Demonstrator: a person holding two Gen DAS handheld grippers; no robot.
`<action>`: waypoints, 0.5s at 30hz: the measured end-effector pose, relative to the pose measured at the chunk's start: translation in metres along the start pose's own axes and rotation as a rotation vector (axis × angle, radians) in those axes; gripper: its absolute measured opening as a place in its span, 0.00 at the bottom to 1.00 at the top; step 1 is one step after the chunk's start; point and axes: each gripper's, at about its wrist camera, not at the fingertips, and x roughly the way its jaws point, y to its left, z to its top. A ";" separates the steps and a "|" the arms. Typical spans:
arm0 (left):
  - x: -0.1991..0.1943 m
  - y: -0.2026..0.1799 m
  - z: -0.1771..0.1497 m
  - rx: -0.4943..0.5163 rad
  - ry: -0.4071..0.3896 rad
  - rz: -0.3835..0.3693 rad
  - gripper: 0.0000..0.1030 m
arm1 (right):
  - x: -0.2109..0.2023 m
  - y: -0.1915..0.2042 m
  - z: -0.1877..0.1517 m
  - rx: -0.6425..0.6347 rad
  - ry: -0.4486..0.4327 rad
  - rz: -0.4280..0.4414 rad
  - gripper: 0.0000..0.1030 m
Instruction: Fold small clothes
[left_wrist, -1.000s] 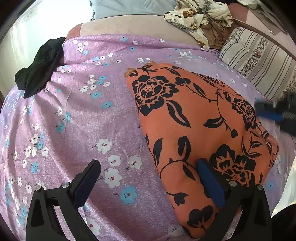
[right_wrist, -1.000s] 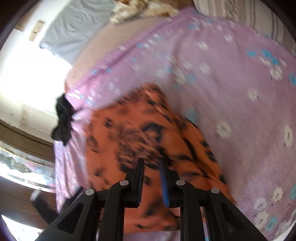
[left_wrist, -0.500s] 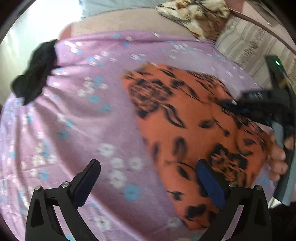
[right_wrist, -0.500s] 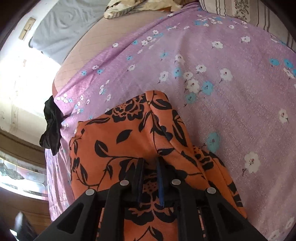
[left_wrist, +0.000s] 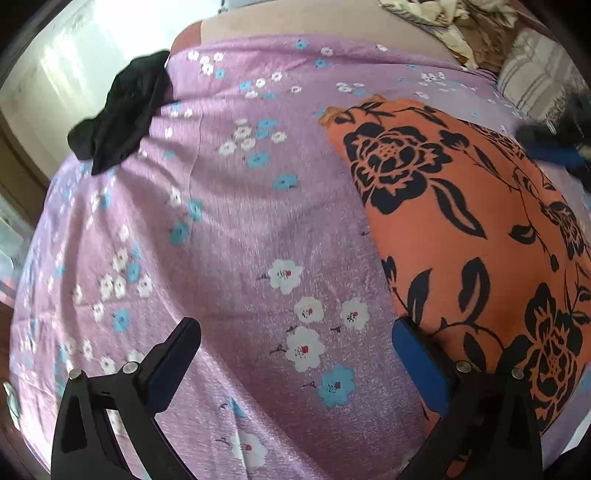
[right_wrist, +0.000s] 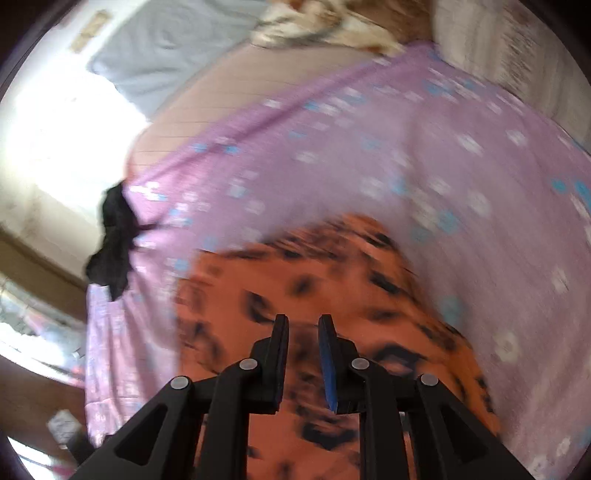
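A home bedroom is shown: a bed (left_wrist: 229, 229) in a floral sheet, with a pillow (left_wrist: 535, 70) at its head.

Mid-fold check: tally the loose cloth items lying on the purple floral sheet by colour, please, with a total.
Orange with black flower print: 1, the orange garment, lying spread on the purple sheet.
Black: 1, the black garment, bunched at the sheet's far left edge.
Total: 2.
The patterned heap beyond the sheet is not counted.
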 end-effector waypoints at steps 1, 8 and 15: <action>0.002 0.000 0.001 0.000 -0.001 0.000 1.00 | 0.006 0.011 0.006 -0.024 0.012 0.015 0.19; 0.003 -0.001 0.000 0.007 -0.009 -0.003 1.00 | 0.075 0.061 0.015 -0.088 0.152 0.070 0.19; 0.003 -0.002 0.004 0.012 -0.023 0.008 1.00 | 0.093 0.054 0.007 -0.087 0.190 0.034 0.18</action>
